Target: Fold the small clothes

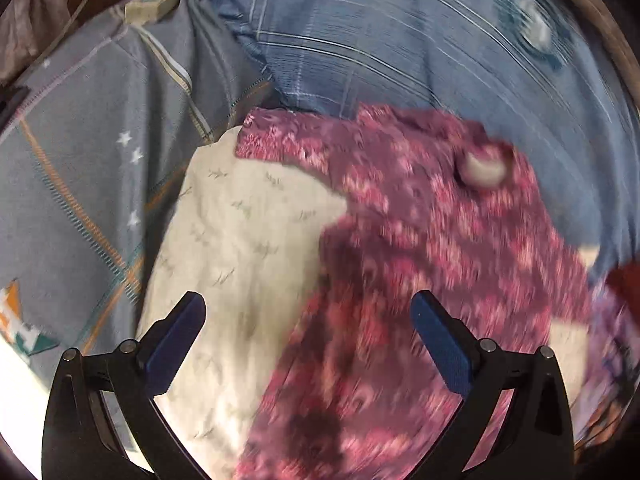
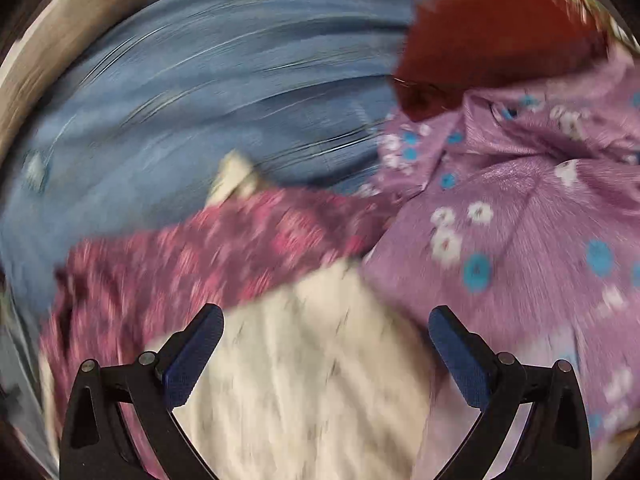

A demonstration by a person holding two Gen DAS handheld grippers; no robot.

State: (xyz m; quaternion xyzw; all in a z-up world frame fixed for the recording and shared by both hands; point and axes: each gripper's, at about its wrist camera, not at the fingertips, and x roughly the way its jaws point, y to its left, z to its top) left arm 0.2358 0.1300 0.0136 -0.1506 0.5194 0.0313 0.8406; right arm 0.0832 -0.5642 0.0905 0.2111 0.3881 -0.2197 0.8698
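Left gripper: fingers spread, nothing held. Right gripper: likewise released. Below both: cream garment, maroon patterned garment overlapping it, long axis diagonal. Lilac floral cloth, red cloth crowd right. Blue plaid bedding beneath. Views motion-blurred.

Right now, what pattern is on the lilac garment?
White and blue flowers on the lilac garment, clearest in the right wrist view.

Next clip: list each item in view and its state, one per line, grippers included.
Left gripper: jaws open, empty.
Right gripper: jaws open, empty.
Magenta patterned garment: unfolded, draped over the cream cloth.
Cream cloth: spread, partly covered.
Lilac floral garment: crumpled.
Dark red garment: bunched, blurred.
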